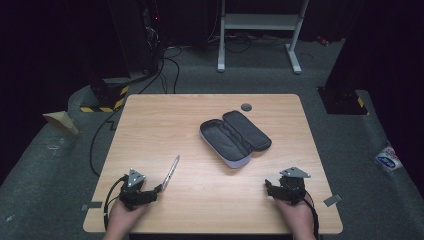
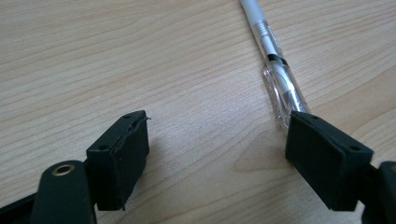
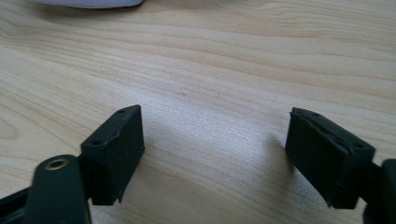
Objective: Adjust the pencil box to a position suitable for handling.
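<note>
Pencil case (image 1: 235, 138) lying unzipped mid-surface, pen (image 1: 170, 172) resting nearer the left claw.
Wooden surface (image 1: 150, 130) is carrying both; left claw (image 2: 217, 140) and right claw (image 3: 212, 140) are sitting with jaws apart, the pen's clear end touching the left claw's right-hand jaw.

— What stood in the way on the table (image 1: 150, 125)?
— An open pencil case (image 1: 235, 137) lay mid-table, a pen (image 1: 170, 172) near the left gripper (image 1: 150, 192), touching one jaw.
— And by the right gripper (image 1: 275, 189)?
— Bare wood lay between its spread jaws.
</note>
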A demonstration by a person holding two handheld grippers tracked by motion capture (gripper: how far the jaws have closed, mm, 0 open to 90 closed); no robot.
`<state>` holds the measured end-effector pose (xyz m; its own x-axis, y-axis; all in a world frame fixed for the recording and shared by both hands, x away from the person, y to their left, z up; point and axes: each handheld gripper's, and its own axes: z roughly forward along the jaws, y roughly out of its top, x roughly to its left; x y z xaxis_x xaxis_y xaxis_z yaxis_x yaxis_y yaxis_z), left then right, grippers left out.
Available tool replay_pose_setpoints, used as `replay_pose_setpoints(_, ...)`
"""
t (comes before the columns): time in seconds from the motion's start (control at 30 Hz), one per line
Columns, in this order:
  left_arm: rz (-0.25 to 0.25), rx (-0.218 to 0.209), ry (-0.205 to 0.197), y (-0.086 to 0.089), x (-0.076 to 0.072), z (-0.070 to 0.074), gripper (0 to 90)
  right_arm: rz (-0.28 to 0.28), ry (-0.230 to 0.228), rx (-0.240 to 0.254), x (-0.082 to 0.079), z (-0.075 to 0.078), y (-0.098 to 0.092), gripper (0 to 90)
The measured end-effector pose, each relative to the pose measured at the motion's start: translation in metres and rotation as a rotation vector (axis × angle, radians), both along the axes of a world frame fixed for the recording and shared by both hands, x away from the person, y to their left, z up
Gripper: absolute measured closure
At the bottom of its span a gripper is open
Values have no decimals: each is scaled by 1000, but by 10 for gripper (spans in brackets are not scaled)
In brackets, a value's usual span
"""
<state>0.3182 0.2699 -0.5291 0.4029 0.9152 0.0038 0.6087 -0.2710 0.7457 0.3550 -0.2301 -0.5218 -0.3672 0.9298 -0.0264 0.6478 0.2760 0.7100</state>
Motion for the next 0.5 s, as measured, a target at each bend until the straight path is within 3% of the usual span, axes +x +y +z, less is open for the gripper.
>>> replay_pose_setpoints(0.13, 0, 0, 0, 0, 0, 0, 218, 15, -27, 9, -3, 4, 4, 267)
replay_pose_setpoints(0.3, -1, -1, 0, 0, 0, 0, 218, 60, -49, 56, -6, 11, 13, 350)
replay_pose_setpoints(0.5, -1, -2, 0, 0, 0, 0, 217, 94, -61, 84, -3, 20, 24, 366)
